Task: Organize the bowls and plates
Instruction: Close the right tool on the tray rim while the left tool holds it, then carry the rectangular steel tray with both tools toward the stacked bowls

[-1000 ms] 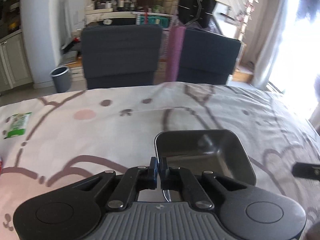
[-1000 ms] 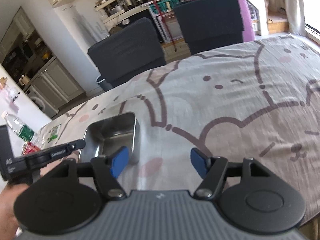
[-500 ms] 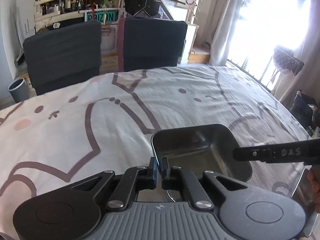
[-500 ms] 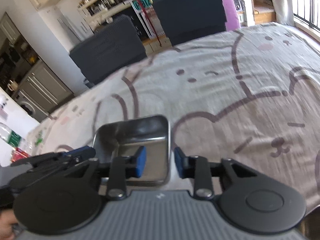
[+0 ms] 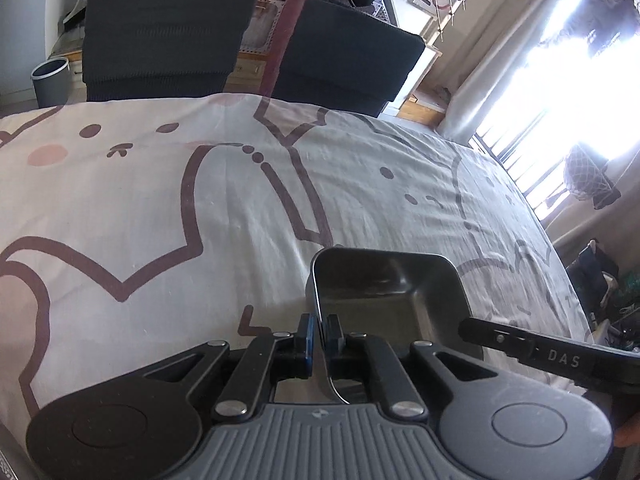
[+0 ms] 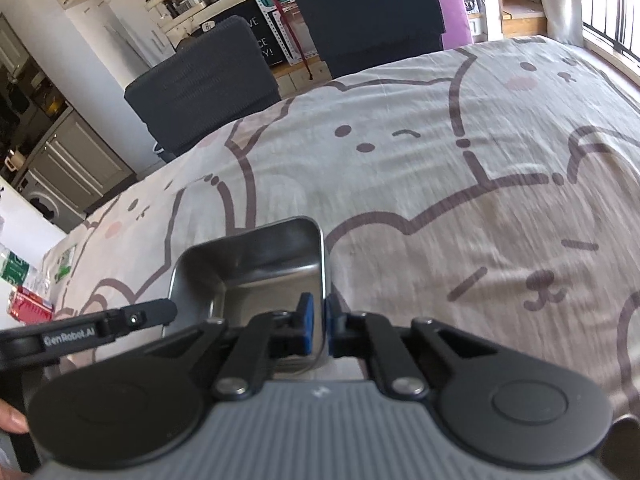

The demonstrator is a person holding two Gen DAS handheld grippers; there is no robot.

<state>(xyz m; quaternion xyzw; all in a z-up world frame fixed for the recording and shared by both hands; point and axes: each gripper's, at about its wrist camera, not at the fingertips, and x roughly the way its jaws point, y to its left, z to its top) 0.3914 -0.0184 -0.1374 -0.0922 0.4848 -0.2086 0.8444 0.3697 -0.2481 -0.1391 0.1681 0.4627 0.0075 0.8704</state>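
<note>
A square metal bowl [image 5: 384,292] sits low over the cartoon-print tablecloth [image 5: 200,208], gripped from both sides. My left gripper [image 5: 320,334] is shut on its left rim, blue pads either side of the thin wall, the jaws just starting to ease open. In the right wrist view the same bowl [image 6: 256,272] has its right wall between the pads of my right gripper [image 6: 318,320], whose jaws are closing and pinch that wall. A finger of the right gripper [image 5: 520,348] crosses the left wrist view. The left gripper's finger [image 6: 100,328] shows at the bowl's left.
Two dark chairs [image 5: 168,36] [image 6: 208,84] stand at the table's far side. A green packet [image 6: 66,264] and a red pack [image 6: 30,308] lie near the table's left end. A grey bin [image 5: 50,80] stands on the floor. The bright window [image 5: 560,80] is to the right.
My right gripper has come over the bowl's right wall and its jaws have closed from wide apart onto it. The left gripper swung right toward the window, keeping the bowl's left rim.
</note>
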